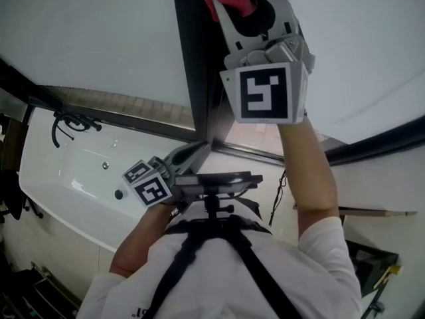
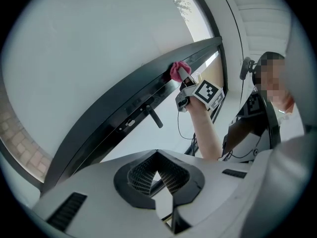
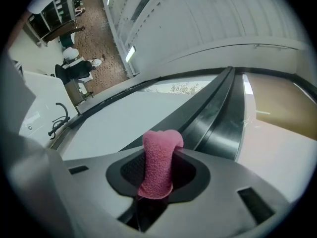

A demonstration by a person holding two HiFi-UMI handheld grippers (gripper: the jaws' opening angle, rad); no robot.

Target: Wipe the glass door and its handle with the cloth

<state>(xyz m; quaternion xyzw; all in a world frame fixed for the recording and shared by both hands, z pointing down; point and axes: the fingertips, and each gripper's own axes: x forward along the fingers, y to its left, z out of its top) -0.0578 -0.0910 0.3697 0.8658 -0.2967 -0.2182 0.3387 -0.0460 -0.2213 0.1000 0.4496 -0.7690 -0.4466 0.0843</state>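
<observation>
Right claw (image 3: 159, 171) is clamped on the pink cloth (image 3: 161, 150), up at the glass door (image 2: 89, 53). Cloth looks soft and floppy, so a mid-bunch pinch suits it. Left claw (image 2: 157, 175) is closed, empty.

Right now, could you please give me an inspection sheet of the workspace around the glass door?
Surface: glass door in a dark frame; no marks can be made out.
Job's things: pink cloth in the right gripper, up at the frame; door handle untouched.
Clutter: dark items at the head view's left edge, too dim to name.
Grippers: right gripper shut on the cloth, raised; left gripper shut, empty, held low.
Cables: a thin cable hangs from the right gripper.
Surroundings: white bathtub with a black tap beside the door.
</observation>
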